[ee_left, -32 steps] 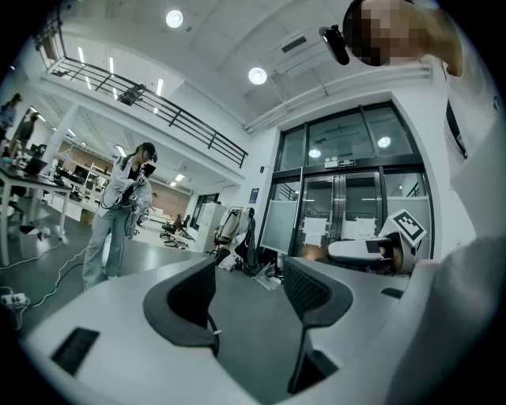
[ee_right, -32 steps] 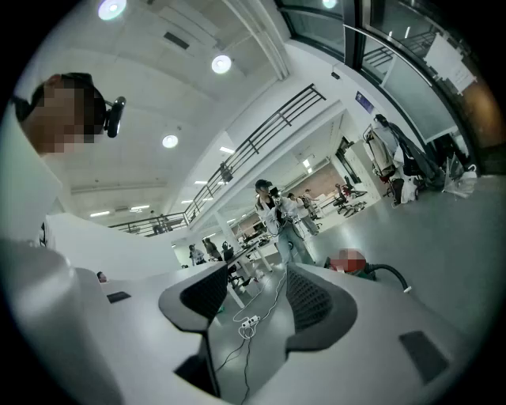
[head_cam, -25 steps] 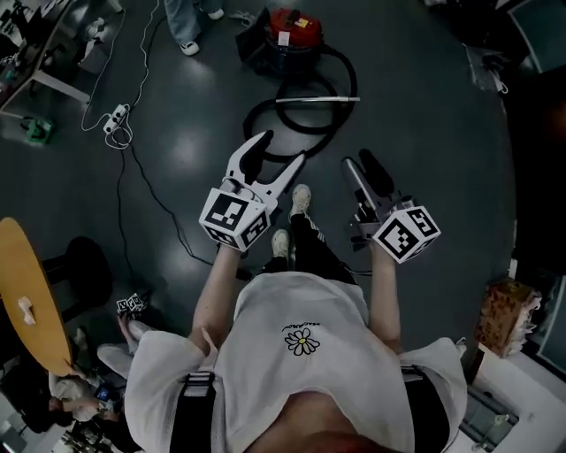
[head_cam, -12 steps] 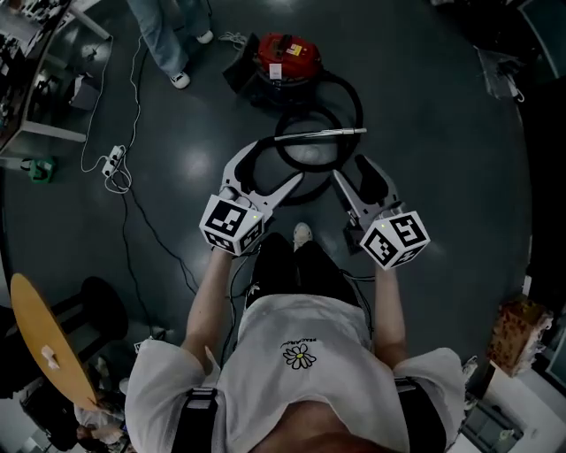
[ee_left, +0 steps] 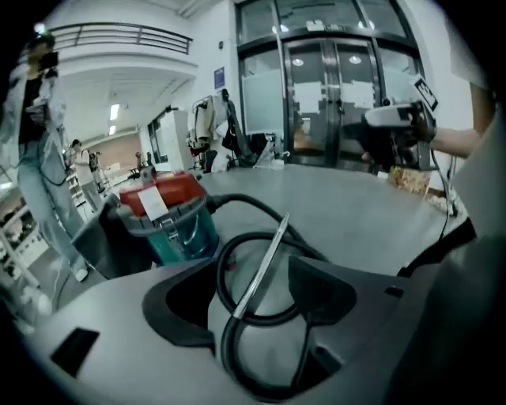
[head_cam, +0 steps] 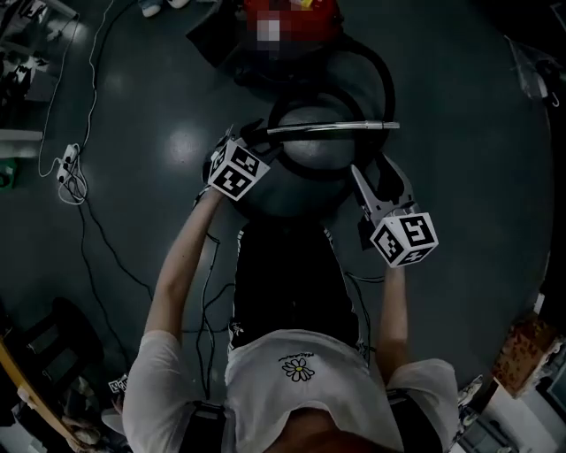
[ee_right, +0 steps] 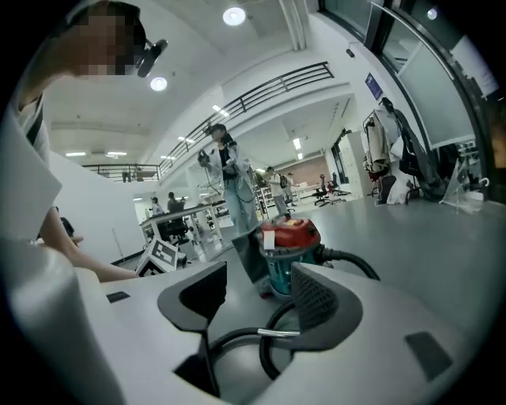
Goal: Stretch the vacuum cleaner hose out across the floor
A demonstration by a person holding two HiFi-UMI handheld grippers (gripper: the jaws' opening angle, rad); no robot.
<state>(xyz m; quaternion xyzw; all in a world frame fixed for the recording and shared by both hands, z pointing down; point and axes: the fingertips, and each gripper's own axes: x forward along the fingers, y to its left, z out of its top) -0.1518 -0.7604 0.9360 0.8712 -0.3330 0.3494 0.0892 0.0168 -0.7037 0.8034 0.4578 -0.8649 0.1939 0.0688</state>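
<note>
A red-topped vacuum cleaner [head_cam: 292, 22] stands on the dark floor at the top of the head view. Its black hose [head_cam: 386, 81] lies coiled in front of it, with the metal wand [head_cam: 336, 128] across the loop. My left gripper [head_cam: 240, 137] is low by the wand's left end. Its jaws have just been closing and stand open, with the hose [ee_left: 225, 269] and the wand [ee_left: 265, 261] showing in the gap [ee_left: 253, 297], no pad pressing on either. My right gripper [head_cam: 376, 172] is open just short of the coil's right side, framing the vacuum cleaner [ee_right: 288, 245] and hose [ee_right: 237, 340].
A power strip with trailing cables [head_cam: 66, 164] lies at the left. A cardboard box [head_cam: 522, 349] stands at the lower right. A person's feet [head_cam: 159, 7] show at the top left. More people and desks [ee_right: 170, 217] fill the hall behind the vacuum cleaner.
Both grippers have dropped and gone forward to the hose coil, and the view has sunk with them. The left gripper has rolled and now sits at the wand's left end.
</note>
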